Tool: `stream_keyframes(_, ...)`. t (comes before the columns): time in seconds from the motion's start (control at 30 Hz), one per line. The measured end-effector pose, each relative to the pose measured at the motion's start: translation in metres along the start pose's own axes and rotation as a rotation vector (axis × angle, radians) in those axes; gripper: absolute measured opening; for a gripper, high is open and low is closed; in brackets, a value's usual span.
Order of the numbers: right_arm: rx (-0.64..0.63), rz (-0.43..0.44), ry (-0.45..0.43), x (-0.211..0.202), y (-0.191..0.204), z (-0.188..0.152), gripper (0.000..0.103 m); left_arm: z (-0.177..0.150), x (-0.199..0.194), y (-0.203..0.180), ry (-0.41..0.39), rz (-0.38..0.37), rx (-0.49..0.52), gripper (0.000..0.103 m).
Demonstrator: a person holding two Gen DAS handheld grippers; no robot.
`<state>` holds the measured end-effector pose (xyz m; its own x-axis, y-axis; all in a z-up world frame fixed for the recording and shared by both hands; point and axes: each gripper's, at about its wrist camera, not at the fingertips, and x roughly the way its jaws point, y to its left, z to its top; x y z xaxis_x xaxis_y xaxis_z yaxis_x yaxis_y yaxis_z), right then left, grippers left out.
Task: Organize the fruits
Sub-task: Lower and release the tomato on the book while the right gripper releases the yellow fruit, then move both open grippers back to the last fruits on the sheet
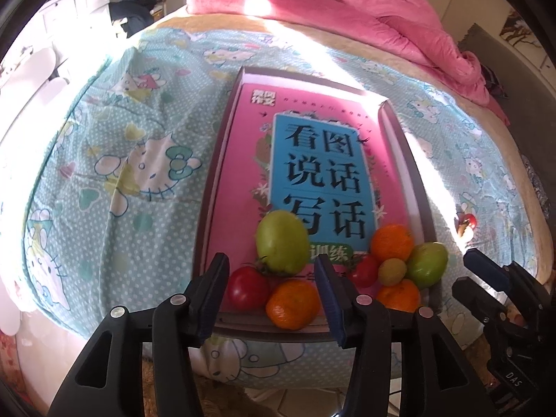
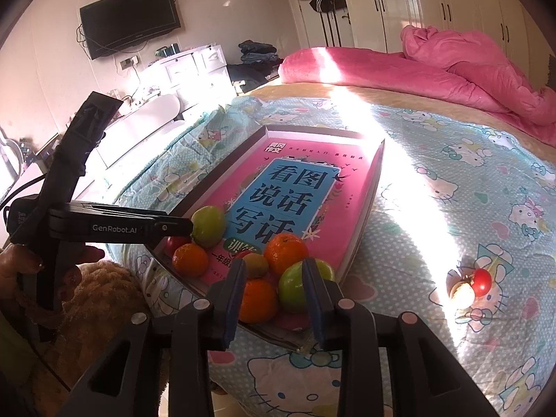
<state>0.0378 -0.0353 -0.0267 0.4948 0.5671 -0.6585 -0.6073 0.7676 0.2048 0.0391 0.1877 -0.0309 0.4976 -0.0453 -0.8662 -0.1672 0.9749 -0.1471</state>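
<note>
A shallow tray with a pink book cover lies on the bed. Fruits sit at its near end: a green apple, a red tomato, an orange, and a right-hand cluster of oranges, a green apple and a small kiwi. My left gripper is open and empty just before the near fruits. My right gripper is open and empty before the cluster. A red tomato and a pale fruit lie on the sheet right of the tray.
The bed has a blue cartoon-cat sheet and a crumpled pink duvet at the far side. A white dresser, a wall TV and wardrobes stand beyond. The bed's edge lies just below the tray.
</note>
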Motion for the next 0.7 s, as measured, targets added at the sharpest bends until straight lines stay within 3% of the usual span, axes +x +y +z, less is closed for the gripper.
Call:
stream_keyframes(0.17,0.029,-0.023,-0.024,-0.011,-0.010,0.001,0.043,0.005,-0.012,-0.024,-0.031,-0.040,0.042,0.059)
stream_keyframes(0.43,0.102,-0.087,-0.083,-0.043,-0.044,-0.001,0.044,0.010,-0.024,-0.082,-0.065,-0.097,0.130,0.069)
stream_keyframes(0.7,0.192,-0.154,-0.153,-0.079,-0.082,-0.003,0.057,0.016,-0.019,-0.132,-0.046,-0.130,0.178,0.072)
